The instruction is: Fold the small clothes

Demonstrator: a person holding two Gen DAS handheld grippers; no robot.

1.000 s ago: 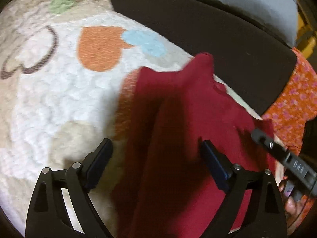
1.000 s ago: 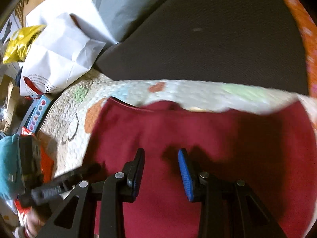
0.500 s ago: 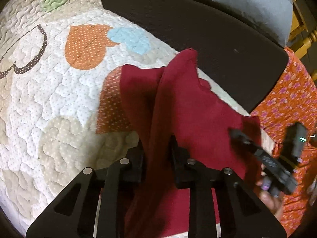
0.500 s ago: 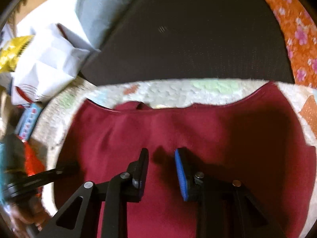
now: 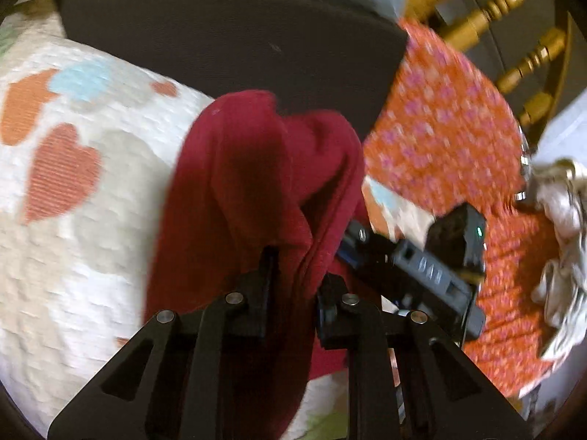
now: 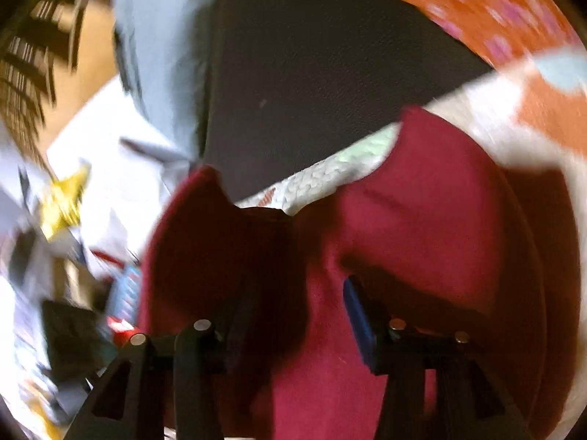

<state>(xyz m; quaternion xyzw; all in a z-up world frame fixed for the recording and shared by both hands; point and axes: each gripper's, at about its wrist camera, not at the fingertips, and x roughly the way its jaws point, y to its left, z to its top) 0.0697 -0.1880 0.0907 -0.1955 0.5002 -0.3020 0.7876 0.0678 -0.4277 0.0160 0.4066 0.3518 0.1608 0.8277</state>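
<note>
A dark red garment (image 5: pixel 256 183) hangs bunched above a white quilt with heart patches (image 5: pixel 66 190). My left gripper (image 5: pixel 295 278) is shut on a fold of the red garment. In the left wrist view my right gripper (image 5: pixel 414 260) sits just to the right, its tips hidden behind the cloth. In the right wrist view my right gripper (image 6: pixel 293 308) has red cloth (image 6: pixel 422 220) pulled up between its fingers, and the left finger is buried in it. The view is blurred.
A dark cushion (image 5: pixel 234 36) lies behind the quilt. An orange floral cloth (image 5: pixel 440 139) with a pale crumpled garment (image 5: pixel 561 242) lies to the right, near a wooden chair (image 5: pixel 513 29). White bags and clutter (image 6: pixel 91 183) lie to the left in the right wrist view.
My left gripper went from open to shut on the garment. Both grippers have lifted the garment off the quilt and swung it rightward; it now hangs bunched.
</note>
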